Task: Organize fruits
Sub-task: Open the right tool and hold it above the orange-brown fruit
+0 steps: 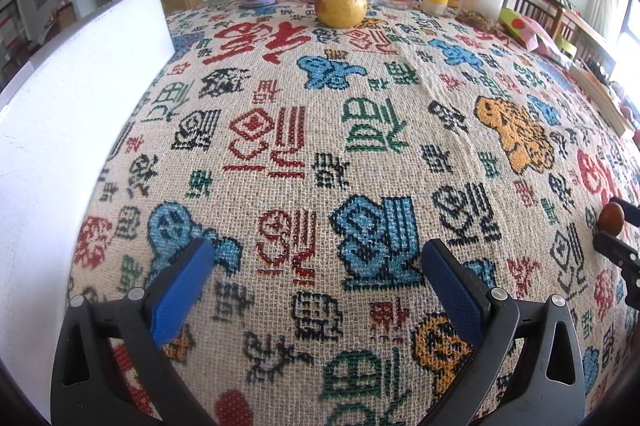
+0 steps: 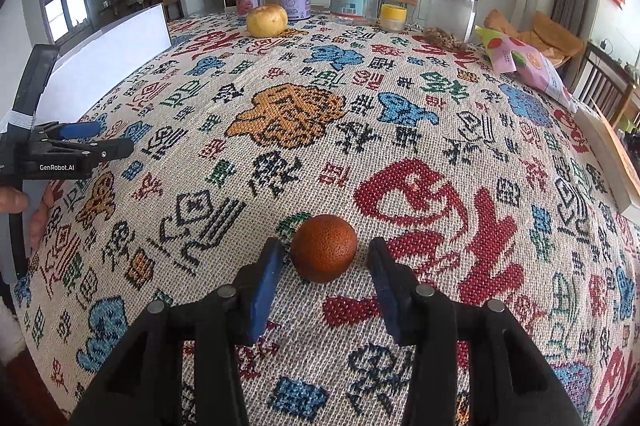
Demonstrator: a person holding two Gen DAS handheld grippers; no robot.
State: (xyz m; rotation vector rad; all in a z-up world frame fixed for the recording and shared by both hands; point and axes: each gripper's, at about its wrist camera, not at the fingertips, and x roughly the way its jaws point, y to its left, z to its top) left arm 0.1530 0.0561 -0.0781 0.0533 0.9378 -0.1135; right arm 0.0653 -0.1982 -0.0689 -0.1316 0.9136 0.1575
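Right gripper [image 2: 322,264] straddles the small orange [image 2: 323,249], jaws parted, pads not pressing it.
Orange sits between the fingertips, near the table's [image 2: 420,114] near edge; left gripper [image 1: 318,268] spread, empty; yellow fruit [image 2: 267,21] at far edge.

The left claw [image 1: 318,266] points steeply down over the bench, its blue pads [image 1: 180,290] spread wide with nothing between them. A hand [image 2: 18,204] grips its handle at the far left of the right wrist view. The right claw [image 2: 324,268] also tilts steeply down, its jaws parted partway; the blue pads [image 2: 264,290] stand just clear of the fruit between them, a gap showing on each side.
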